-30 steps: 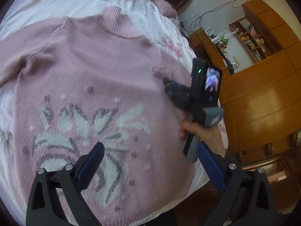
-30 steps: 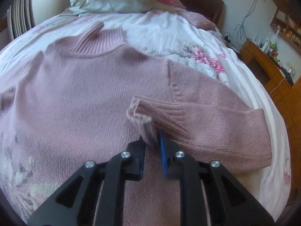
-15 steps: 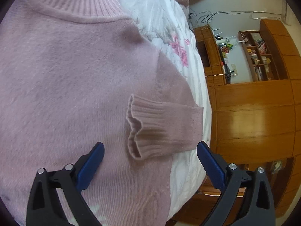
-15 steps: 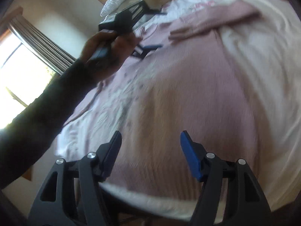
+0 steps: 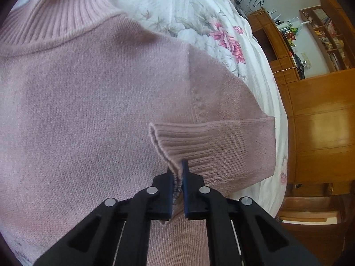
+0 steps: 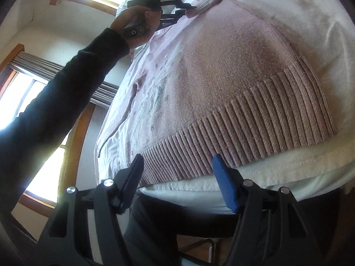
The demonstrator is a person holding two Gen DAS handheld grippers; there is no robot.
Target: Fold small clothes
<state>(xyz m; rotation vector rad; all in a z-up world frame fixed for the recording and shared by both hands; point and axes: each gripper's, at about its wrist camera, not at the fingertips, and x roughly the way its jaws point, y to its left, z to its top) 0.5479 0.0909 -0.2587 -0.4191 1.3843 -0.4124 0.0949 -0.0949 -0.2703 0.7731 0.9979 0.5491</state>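
A pink knitted sweater point(image 5: 88, 110) lies flat on a bed, one sleeve folded back across its chest. My left gripper point(image 5: 177, 175) is shut on the ribbed cuff point(image 5: 177, 146) of that sleeve. In the right wrist view the sweater's ribbed hem point(image 6: 255, 119) hangs near the bed's front edge. My right gripper point(image 6: 177, 166) is open just in front of the hem, fingers either side of it, touching nothing. Far off in that view a hand holds the left gripper point(image 6: 184, 11) at the sleeve.
A white floral quilt point(image 5: 210, 33) covers the bed. Wooden cabinets point(image 5: 321, 122) and shelves stand close on the right side. A dark-sleeved arm point(image 6: 66, 84) crosses the left of the right wrist view, with windows point(image 6: 20, 102) behind it.
My left gripper has closed in on the folded sleeve and shut on its cuff. My right gripper let go of the cuff, opened and dropped to the sweater's hem.
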